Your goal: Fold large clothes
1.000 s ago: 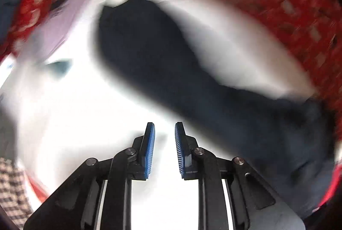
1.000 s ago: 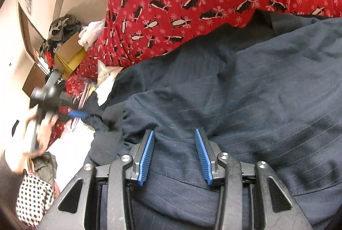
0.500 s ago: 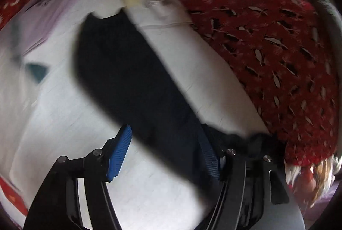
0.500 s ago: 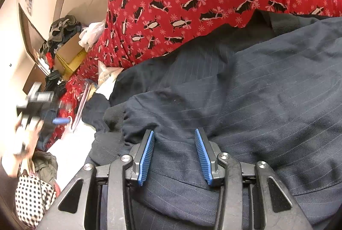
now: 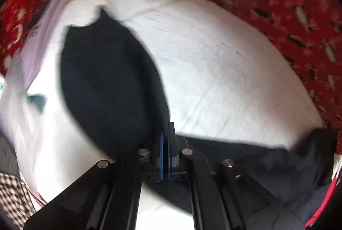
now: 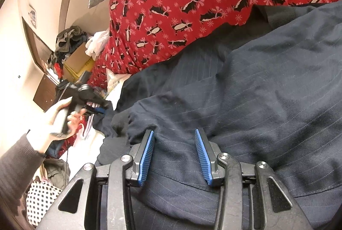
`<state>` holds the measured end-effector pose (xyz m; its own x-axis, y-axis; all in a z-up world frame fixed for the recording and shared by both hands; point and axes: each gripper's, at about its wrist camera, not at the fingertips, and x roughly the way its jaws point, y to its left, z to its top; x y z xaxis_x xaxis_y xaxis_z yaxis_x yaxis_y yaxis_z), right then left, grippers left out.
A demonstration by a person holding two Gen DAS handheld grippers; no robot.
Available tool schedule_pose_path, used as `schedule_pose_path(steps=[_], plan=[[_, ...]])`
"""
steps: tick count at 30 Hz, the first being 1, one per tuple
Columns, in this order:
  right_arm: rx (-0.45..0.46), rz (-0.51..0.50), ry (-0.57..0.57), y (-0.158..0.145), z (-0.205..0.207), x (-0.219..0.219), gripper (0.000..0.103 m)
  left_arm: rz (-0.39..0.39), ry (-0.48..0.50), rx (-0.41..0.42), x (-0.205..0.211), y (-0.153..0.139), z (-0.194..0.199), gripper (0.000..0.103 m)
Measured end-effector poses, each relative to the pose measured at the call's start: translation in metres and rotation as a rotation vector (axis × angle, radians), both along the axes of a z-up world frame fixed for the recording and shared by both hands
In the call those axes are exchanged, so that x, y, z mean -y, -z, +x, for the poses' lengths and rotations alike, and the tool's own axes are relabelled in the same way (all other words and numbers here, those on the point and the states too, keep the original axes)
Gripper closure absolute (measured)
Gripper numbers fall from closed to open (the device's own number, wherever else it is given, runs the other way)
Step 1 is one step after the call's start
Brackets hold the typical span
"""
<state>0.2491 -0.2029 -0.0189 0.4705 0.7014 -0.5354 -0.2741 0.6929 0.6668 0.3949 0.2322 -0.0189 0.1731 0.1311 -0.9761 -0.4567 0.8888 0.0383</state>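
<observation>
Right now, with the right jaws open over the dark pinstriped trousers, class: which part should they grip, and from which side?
Grip the raised fold edge of the trousers just ahead of the right gripper, coming straight forward and down. That ridge stands up off the flat cloth and already sits between the open jaws, so, as far as I can judge, closing there should catch it. The left gripper has already pinched the far end.

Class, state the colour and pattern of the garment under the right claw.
Dark navy garment with thin pale pinstripes; clearest in the right wrist view.
</observation>
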Motion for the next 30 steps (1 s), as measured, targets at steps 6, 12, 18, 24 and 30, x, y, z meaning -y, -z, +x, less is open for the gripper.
schedule_pose_path(steps=[6, 12, 18, 24, 30], plan=[[0.002, -0.009, 0.001, -0.001, -0.001, -0.001, 0.061, -0.285, -0.168, 0.056, -0.056, 0.01, -0.132, 0.101], [0.002, -0.03, 0.002, -0.003, -0.001, -0.004, 0.061, -0.454, -0.286, 0.246, -0.086, 0.003, -0.22, 0.099], [0.003, -0.04, 0.002, -0.003, 0.0, -0.005, 0.061, -0.203, -0.11, 0.259, -0.059, -0.041, -0.175, 0.06], [0.004, -0.035, 0.003, -0.002, 0.0, -0.005, 0.061, 0.124, 0.102, 0.104, -0.014, -0.02, -0.1, 0.042], [0.001, -0.012, 0.003, 0.0, 0.0, -0.002, 0.061, 0.191, 0.034, -0.018, -0.03, 0.028, -0.087, 0.041]])
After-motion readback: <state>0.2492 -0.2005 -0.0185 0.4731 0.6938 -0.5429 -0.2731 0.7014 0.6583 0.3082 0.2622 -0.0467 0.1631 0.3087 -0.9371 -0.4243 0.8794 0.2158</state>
